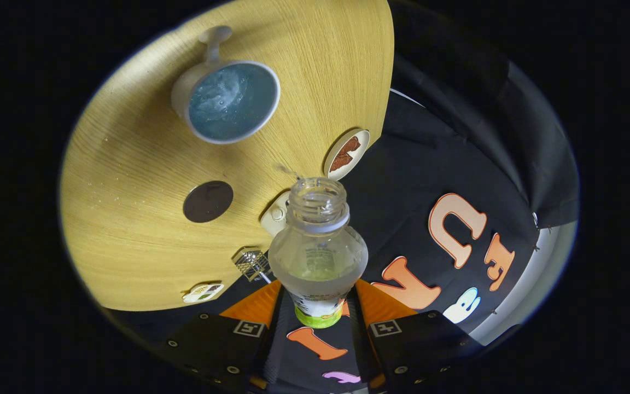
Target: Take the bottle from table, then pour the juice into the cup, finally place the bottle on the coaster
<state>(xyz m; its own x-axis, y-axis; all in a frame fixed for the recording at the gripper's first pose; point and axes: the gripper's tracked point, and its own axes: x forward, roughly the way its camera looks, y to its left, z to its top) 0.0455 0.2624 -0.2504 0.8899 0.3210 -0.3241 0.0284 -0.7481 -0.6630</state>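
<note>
Tongs (pixel 318 314) clamped on the bottle (pixel 318 257), both fingers pressing its lower body. Its long axis runs straight ahead, open neck pointing away, toward the bench (pixel 129 164) with the cup (pixel 227 101) and coaster (pixel 208 201).

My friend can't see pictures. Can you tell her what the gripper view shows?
The hand-held gripper is shut on an open plastic bottle, tipped over a wooden table. Beyond it sit a white cup holding liquid and a dark round coaster.
</note>
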